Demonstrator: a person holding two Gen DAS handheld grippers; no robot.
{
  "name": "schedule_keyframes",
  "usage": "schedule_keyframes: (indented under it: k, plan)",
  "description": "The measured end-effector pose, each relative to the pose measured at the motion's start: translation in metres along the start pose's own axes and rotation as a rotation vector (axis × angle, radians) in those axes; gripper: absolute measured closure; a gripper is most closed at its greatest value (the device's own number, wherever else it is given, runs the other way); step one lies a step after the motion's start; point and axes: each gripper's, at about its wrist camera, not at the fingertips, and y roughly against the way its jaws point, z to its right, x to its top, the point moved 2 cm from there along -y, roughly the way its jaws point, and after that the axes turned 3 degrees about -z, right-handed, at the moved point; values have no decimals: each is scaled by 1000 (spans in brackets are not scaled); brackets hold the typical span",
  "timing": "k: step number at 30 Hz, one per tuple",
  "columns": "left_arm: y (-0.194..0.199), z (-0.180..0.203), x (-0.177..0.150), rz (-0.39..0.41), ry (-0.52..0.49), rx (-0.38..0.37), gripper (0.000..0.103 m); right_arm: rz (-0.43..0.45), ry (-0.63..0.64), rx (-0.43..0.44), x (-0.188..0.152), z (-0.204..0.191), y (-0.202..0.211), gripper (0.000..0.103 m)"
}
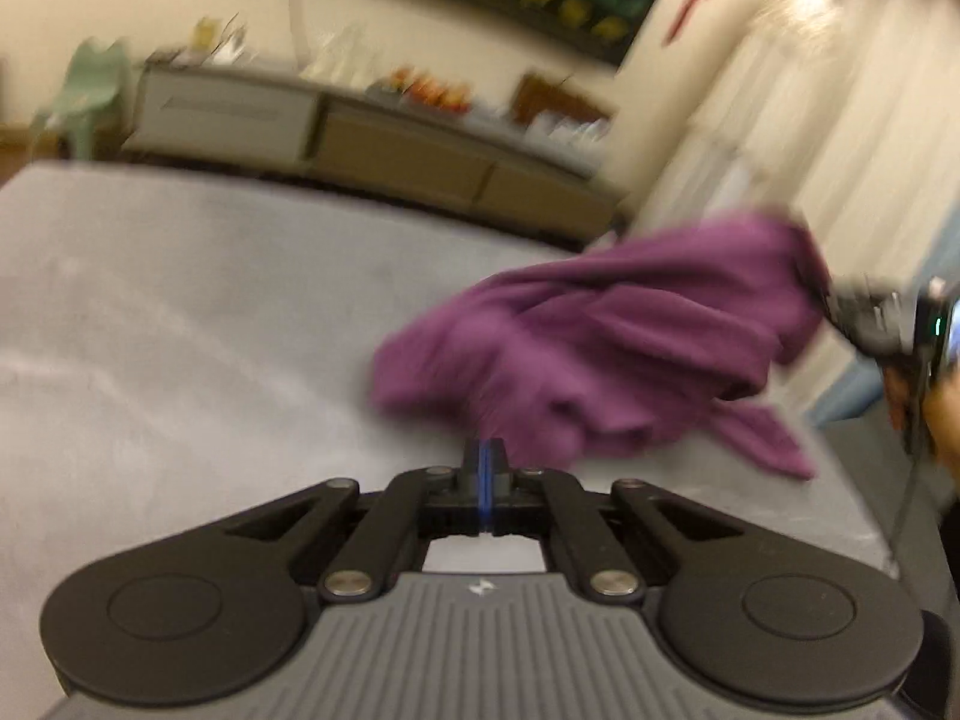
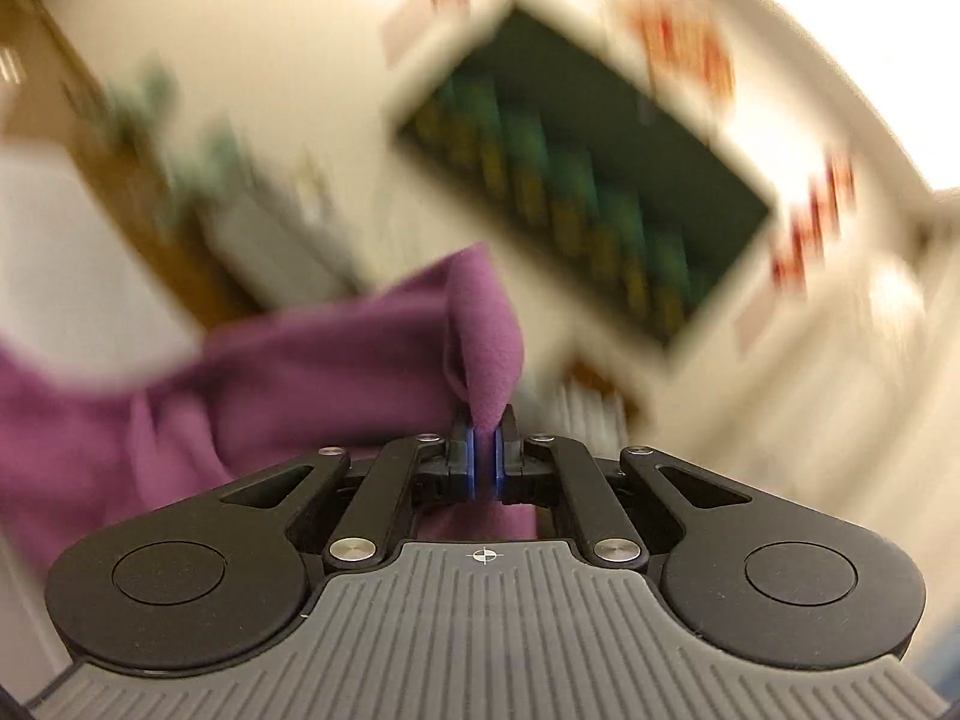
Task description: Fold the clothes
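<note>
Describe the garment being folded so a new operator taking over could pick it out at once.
Start at the wide grey table that fills the left wrist view. Near its right end a bunched purple garment is lifted off the surface, one end pinched in the right gripper. It is the only cloth there, and the only purple thing.

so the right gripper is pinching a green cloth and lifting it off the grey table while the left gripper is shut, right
Not quite: the cloth is purple, not green. The right wrist view shows a fold of it clamped between the right gripper's blue pads, and the left wrist view shows it raised off the grey table. The left gripper is indeed shut, with nothing between its pads.
</note>
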Motion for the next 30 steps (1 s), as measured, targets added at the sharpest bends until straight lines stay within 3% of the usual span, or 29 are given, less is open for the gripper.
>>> schedule_keyframes:
  k: [2,3,4,5,6,9,10,11,12,14,15,16,17,20,21,23,25,26,28,30]
  plan:
    - [-19,-5,6,-22,54,36,86,-210,-123,-10,-59,9,-32,96]
    - [-27,-7,13,-18,76,64,70,-315,-185,-15,-89,14,-47,93]
    - [-36,-8,21,-13,96,58,46,-420,-246,-20,-118,18,-63,87]
    - [-45,-8,28,-8,119,51,35,-436,-320,-40,-136,24,-63,64]
    - [-59,-7,37,-8,162,39,22,-411,-411,-55,-148,30,-58,48]
    - [-106,-2,57,-42,256,19,12,-363,-618,7,-150,48,-50,40]
    - [-124,1,62,-63,273,21,12,-324,-666,36,-146,52,-48,33]
    - [-142,5,64,-85,279,48,12,-284,-714,65,-143,56,-47,18]
    - [-159,10,65,-107,277,83,15,-277,-733,82,-141,56,-48,18]
    - [-187,15,70,-135,251,136,53,-273,-756,119,-140,55,-50,18]
    - [-193,20,75,-140,244,125,95,-268,-767,143,-140,54,-51,17]
    - [-196,25,80,-136,235,113,95,-271,-773,156,-141,54,-54,17]
    - [-181,35,90,-81,210,87,95,-275,-778,167,-142,55,-57,18]
    - [-81,76,116,198,60,-110,96,-280,-822,185,-147,70,-69,18]
    - [-43,85,111,276,-11,-172,96,-274,-855,193,-149,77,-70,18]
    - [26,103,79,357,-221,-211,95,-268,-921,207,-156,89,-70,18]
    - [47,104,28,209,-311,-240,95,-264,-955,217,-159,96,-67,18]
    - [40,103,-1,79,-333,-242,95,-263,-965,224,-160,98,-66,18]
    - [13,102,-60,-159,-415,-109,93,-268,-959,234,-160,97,-67,17]
    - [1,91,-91,-262,-387,-36,90,-281,-942,244,-158,88,-68,17]
